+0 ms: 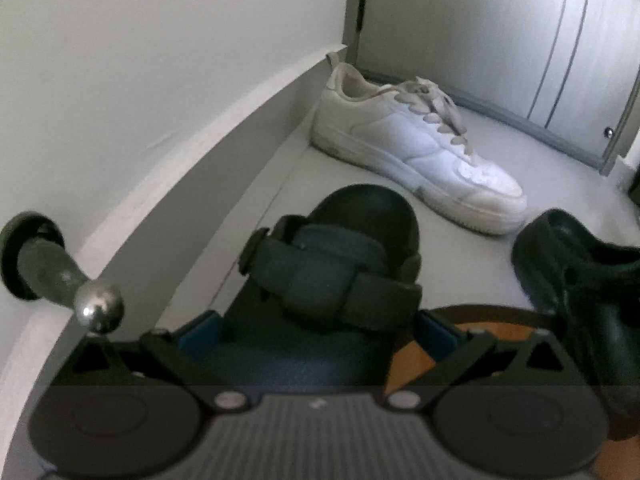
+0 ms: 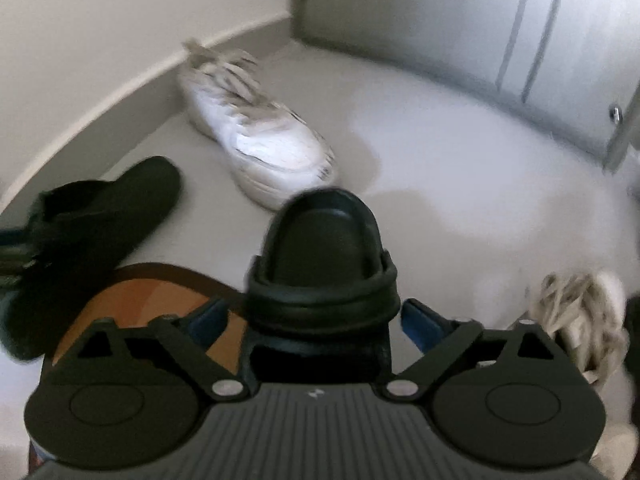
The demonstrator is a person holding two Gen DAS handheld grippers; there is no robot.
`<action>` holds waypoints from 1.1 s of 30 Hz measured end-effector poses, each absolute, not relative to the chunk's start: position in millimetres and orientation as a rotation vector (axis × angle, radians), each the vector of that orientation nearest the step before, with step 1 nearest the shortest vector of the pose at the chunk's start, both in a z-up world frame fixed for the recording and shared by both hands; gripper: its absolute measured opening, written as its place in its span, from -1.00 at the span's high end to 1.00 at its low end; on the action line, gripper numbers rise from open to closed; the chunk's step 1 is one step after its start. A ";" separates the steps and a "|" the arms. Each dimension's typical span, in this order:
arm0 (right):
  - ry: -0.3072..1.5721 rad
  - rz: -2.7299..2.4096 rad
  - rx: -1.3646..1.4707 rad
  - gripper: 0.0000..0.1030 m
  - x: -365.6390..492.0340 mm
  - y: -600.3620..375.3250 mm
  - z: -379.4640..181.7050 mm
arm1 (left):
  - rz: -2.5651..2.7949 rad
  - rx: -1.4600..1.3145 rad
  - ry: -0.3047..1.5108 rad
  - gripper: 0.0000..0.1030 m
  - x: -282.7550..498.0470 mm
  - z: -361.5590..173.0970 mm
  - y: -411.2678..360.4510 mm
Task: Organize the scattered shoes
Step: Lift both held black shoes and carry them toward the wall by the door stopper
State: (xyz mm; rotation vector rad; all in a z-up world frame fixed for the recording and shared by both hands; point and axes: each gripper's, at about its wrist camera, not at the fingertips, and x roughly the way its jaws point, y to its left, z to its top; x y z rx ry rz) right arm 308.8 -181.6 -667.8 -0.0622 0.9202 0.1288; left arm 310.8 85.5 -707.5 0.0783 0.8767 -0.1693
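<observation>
Two dark clogs are front and centre here. The first clog [image 1: 340,264] sits between the blue pads of the left gripper [image 1: 316,328], heel strap toward the camera, toe pointing at the wall, and it lies on the pale floor [image 1: 420,240] close to the baseboard [image 1: 168,184]. The pads flank it on both sides, but whether they actually press on it I cannot tell from this angle.

Over on the other side, the second clog [image 2: 324,256] lies between the fingers of the right gripper [image 2: 316,320]. Those jaws stand wide, with a visible gap on each side of the shoe, so nothing is clamped there. In the left wrist view this same clog shows at the right edge, just beside the first one.

Beyond the pair, a white sneaker [image 1: 416,144] rests on the floor with its heel near the corner by the door frame [image 1: 356,8] and its toe angled toward the clogs, close to them but not touching. A round brown mat [image 2: 148,304] lies under the gripper fingers, partly beneath the clogs. A second white lace-up shoe [image 2: 580,320] peeks in at the right edge of the right wrist view, blurred. A metal doorstop [image 1: 64,280] juts from the baseboard at the left.
</observation>
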 end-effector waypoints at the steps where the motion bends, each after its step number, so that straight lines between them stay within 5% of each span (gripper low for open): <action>1: 0.915 0.150 -0.072 -0.93 302.5 -179.6 -662.6 | -0.169 0.096 0.877 -0.94 310.3 -708.6 83.6; 11: 0.951 0.324 -0.122 -0.93 252.3 -157.4 -632.2 | -0.215 0.197 0.905 -0.53 287.6 -696.2 80.9; 33: 1.096 0.513 -0.303 -0.93 151.1 -89.0 -633.3 | -0.165 0.172 1.032 -0.41 179.9 -671.4 109.2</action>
